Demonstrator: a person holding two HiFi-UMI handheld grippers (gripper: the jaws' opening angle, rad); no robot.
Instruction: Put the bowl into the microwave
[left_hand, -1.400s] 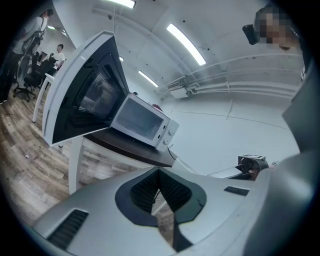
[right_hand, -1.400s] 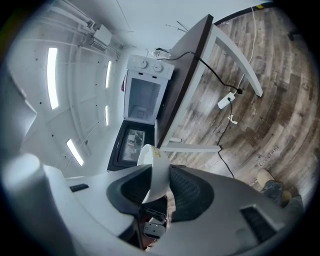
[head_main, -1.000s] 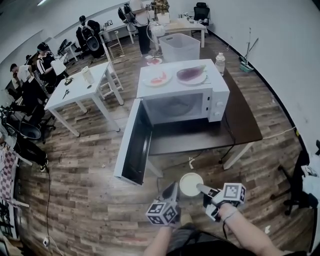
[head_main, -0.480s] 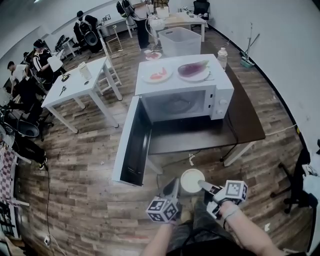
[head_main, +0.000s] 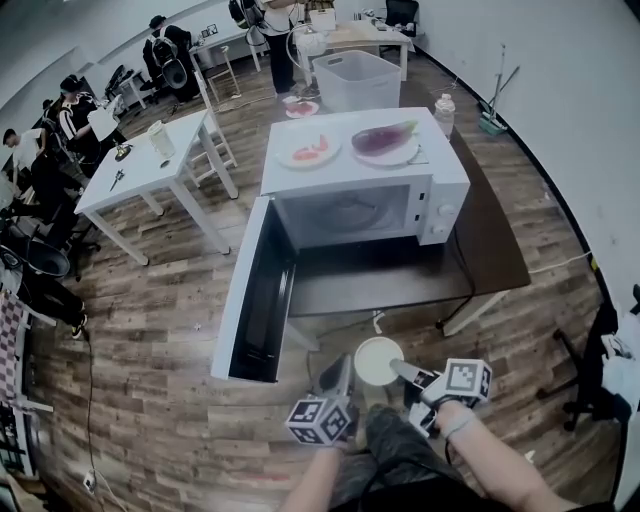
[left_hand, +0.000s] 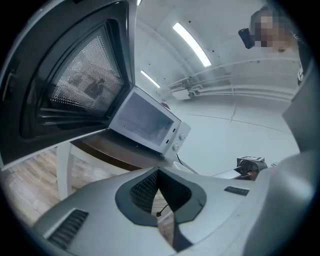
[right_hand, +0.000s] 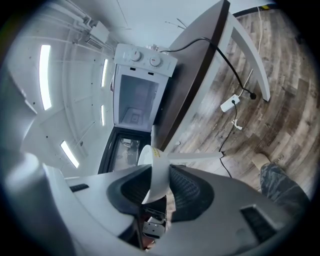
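A white bowl (head_main: 378, 360) hangs low in front of the table, and my right gripper (head_main: 397, 369) is shut on its right rim. In the right gripper view the bowl's wall (right_hand: 156, 172) stands edge-on, pinched between the dark pads. My left gripper (head_main: 343, 370) hovers just left of the bowl, its jaws together with nothing between them (left_hand: 159, 175). The white microwave (head_main: 360, 200) stands on a brown table (head_main: 490, 240), its door (head_main: 255, 295) swung wide to the left. Its cavity (right_hand: 134, 102) looks bare.
Two plates lie on the microwave's top, one with an eggplant (head_main: 385, 140), one with red food (head_main: 312, 150). A bottle (head_main: 444, 113) and a grey bin (head_main: 358, 80) stand behind it. A white table (head_main: 140, 180) and seated people are at the left.
The view has drawn a little closer to the microwave, which now looks larger. Both grippers and the held bowl keep about the same place in view.
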